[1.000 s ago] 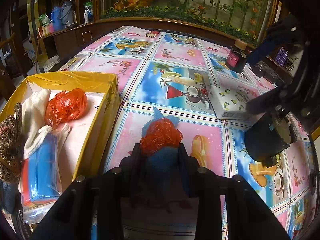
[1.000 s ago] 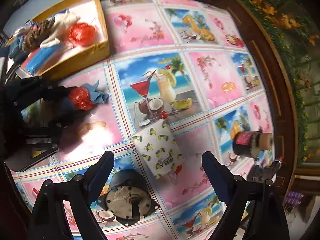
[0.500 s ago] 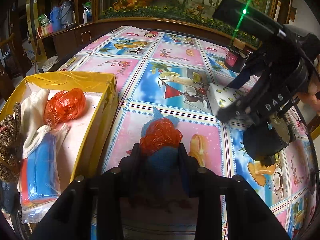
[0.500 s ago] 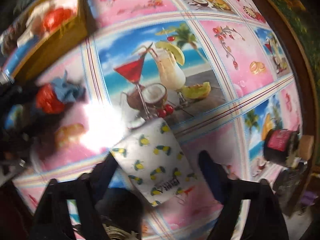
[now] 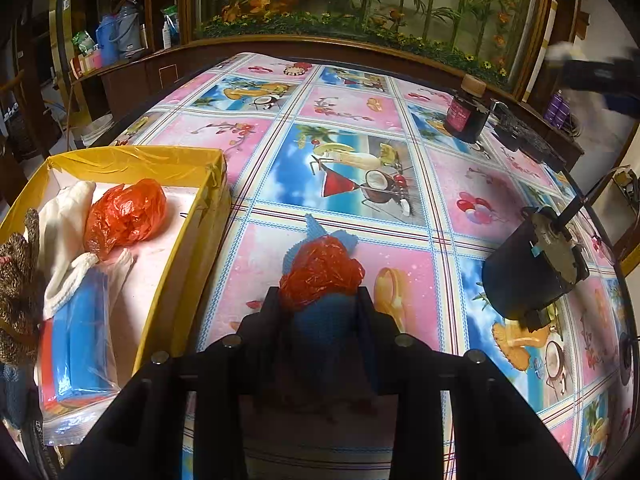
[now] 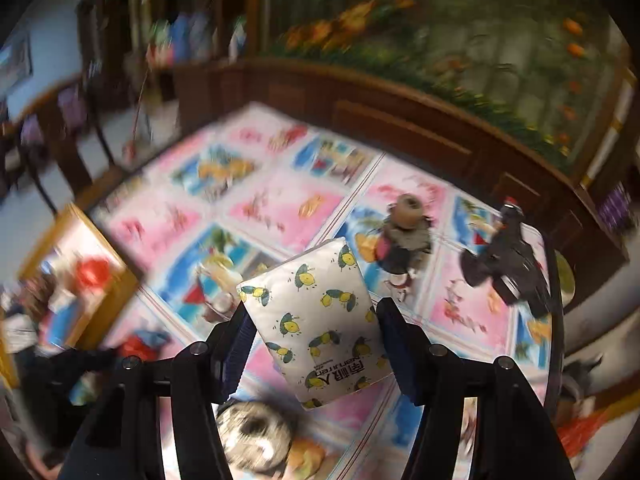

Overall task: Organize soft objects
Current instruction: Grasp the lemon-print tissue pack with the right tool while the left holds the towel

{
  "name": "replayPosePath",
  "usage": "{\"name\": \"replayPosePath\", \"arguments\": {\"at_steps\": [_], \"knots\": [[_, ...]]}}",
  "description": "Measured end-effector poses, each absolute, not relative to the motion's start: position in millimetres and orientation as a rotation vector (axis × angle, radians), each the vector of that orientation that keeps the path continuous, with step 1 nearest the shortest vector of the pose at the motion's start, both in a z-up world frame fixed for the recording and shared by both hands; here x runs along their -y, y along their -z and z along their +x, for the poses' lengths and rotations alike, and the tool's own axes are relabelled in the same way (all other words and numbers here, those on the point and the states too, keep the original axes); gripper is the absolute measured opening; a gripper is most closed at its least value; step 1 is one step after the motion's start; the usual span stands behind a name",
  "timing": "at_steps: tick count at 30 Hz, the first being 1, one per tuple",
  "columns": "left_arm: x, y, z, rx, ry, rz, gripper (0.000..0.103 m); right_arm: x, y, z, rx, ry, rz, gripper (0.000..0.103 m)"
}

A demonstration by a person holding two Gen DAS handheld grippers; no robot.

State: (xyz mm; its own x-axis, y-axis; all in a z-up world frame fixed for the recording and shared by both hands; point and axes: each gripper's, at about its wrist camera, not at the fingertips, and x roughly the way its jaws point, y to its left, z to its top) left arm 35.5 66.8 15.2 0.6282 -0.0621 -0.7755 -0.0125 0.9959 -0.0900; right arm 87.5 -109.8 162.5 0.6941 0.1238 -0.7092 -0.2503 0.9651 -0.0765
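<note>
Item one: right gripper (image 6: 316, 334), fingers (image 6: 236, 344) just closed in and now clamped on the two sides of a tissue pack (image 6: 316, 320), white with lemon print, carried clear above the surface (image 6: 280, 208); much of the view is blurred. Item two: left gripper (image 5: 320, 312), fingers (image 5: 266, 316) drawn close and clamped on a blue cloth (image 5: 326, 320) bundled with a crumpled red plastic bag (image 5: 320, 268), resting low on the surface near its near edge, just beside the yellow box (image 5: 132, 160). Box contents: second red bag (image 5: 126, 216), white glove (image 5: 64, 216), blue packet in clear wrap (image 5: 80, 344), brown knit piece (image 5: 18, 264). Hard goods left on the surface: dark jar (image 5: 466, 110) toward the far right corner, black motor (image 5: 532, 264) at the right edge. Handling note: likely next is carrying the pack over the box; keep the squeeze light, lower inside the walls before letting go. Legible writing: dark print on the pack's lower face, apparently "Nanjiren" with characters alongside; jar label unreadable.
</note>
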Motion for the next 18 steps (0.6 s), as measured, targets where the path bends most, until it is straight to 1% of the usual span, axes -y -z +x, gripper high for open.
{"name": "replayPosePath", "arguments": {"at_steps": [3,6,8,12,18], "knots": [[-66.9,-15.1,36.0,-0.892,0.029,-0.088,0.033,125.6,-163.9,22.3,-0.747,-0.204,-0.113,0.065],[-65.0,-15.3,36.3,-0.892,0.034,-0.083,0.033,140.0,-136.3,-22.3,-0.805,-0.191,-0.097,0.065],[-64.6,-15.0,37.1,-0.893,0.035,-0.080,0.033,147.4,-105.9,-40.3,-0.881,-0.189,-0.083,0.065],[-62.3,-14.6,37.4,-0.896,0.043,-0.067,0.033,152.3,-60.9,-59.0,-0.989,-0.195,-0.044,0.065],[-53.9,-15.0,27.4,-0.908,0.066,-0.027,0.033,134.9,-35.0,-57.8,-1.024,-0.189,-0.011,0.066]]}}
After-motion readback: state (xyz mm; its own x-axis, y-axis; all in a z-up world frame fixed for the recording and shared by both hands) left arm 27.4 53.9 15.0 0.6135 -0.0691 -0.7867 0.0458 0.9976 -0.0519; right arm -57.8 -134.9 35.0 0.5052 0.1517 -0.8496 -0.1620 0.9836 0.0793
